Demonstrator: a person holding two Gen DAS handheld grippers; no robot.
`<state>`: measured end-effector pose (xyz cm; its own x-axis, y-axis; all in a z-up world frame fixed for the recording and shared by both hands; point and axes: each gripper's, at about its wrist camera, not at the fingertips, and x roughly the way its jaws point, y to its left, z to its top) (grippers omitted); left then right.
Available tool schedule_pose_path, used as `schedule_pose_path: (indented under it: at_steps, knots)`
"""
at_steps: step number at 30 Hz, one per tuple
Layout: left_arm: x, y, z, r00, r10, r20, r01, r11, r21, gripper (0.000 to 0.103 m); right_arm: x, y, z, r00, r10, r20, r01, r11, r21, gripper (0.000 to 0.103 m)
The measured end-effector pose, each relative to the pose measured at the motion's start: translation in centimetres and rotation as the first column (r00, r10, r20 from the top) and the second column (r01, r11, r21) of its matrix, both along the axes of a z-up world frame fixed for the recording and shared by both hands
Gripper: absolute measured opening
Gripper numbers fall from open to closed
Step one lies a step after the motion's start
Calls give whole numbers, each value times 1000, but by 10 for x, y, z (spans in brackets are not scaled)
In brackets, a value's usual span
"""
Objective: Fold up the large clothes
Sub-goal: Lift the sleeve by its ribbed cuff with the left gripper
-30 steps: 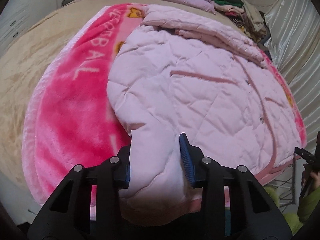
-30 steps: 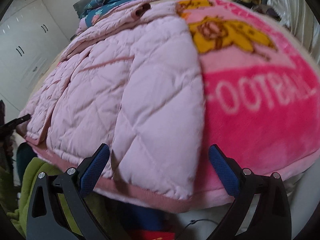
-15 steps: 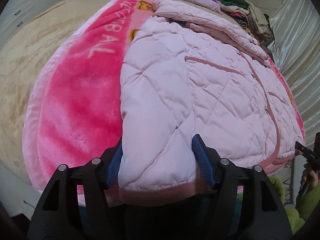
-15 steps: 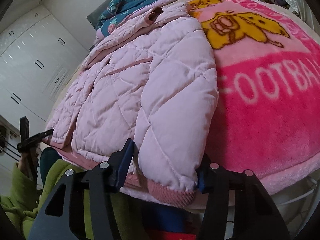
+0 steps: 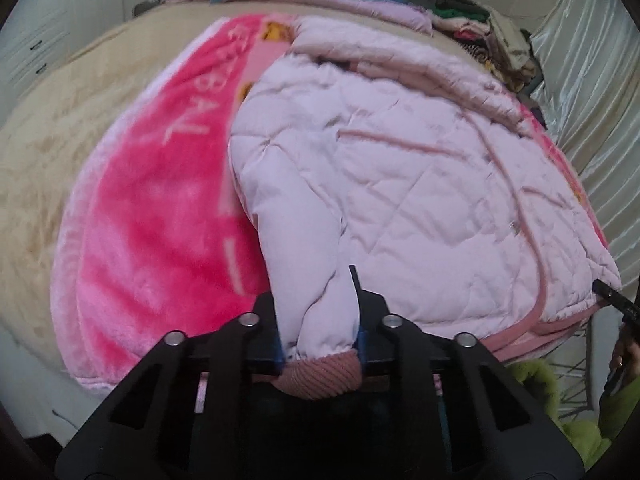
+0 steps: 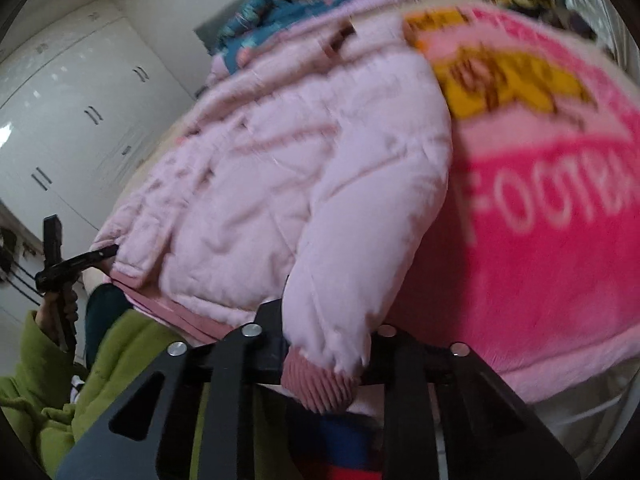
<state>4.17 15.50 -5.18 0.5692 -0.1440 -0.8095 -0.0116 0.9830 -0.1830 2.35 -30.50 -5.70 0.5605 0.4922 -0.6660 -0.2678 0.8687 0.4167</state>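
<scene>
A pale pink quilted jacket (image 5: 400, 184) lies spread on a bright pink blanket (image 5: 152, 216) on the bed. It also shows in the right wrist view (image 6: 280, 184). My left gripper (image 5: 318, 316) is shut on the left sleeve just above its ribbed cuff (image 5: 320, 376). My right gripper (image 6: 326, 324) is shut on the right sleeve above its ribbed cuff (image 6: 320, 380). Both sleeve ends are raised off the blanket (image 6: 540, 248) at the bed's near edge.
A beige bedspread (image 5: 48, 128) lies left of the blanket. Piled clothes and bedding (image 5: 472, 20) sit at the head of the bed. White wardrobes (image 6: 60, 128) stand to the left. My green sleeve (image 6: 80, 380) is low in the right view.
Both grippers have closed on the jacket's sleeve ends, which were lying loose between open jaws. The sleeves are now bunched and lifted toward the cameras.
</scene>
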Motion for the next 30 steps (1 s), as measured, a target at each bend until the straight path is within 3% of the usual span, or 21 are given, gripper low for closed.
schedule_pose_path:
  at_steps: [11,25,30]
  knots:
    - [3,-8,38,995,-9,99,9,1000,-5,12,8,-1,44,991,-4,132,5,1000,-7,17]
    - [17,-11,74,984,12,179,-11,1000,-9,12,28,-8,76,981,-52,185,39,997,74,17]
    - [21,-13,81,981,17,191,-16,1000,-6,12,33,-6,83,979,-51,198,40,997,62,17]
